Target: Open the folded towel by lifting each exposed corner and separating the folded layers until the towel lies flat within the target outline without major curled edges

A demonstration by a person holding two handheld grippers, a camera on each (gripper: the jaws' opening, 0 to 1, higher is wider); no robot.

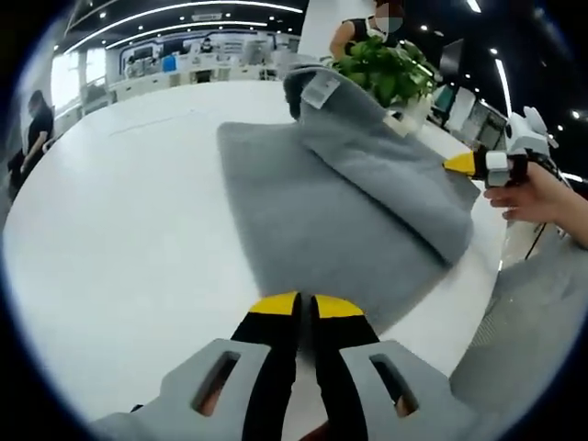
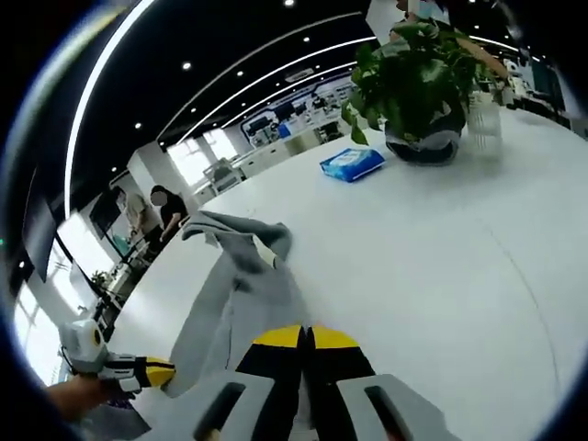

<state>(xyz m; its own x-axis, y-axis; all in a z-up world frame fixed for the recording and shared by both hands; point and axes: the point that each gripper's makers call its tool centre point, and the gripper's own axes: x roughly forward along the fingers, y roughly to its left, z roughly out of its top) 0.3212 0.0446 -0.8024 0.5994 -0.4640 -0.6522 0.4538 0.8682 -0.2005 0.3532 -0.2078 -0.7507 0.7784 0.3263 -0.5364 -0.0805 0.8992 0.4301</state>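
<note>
Both grippers clamped on towel edges, folded layer running ahead of left jaws toward right gripper.

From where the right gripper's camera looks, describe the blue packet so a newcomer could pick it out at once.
Start at the white table and find the leafy potted plant at its far side. Just beside the pot, nearer the grey towel, lies the blue packet. It is flat, bright blue with a white label, unlike anything else there.
</note>
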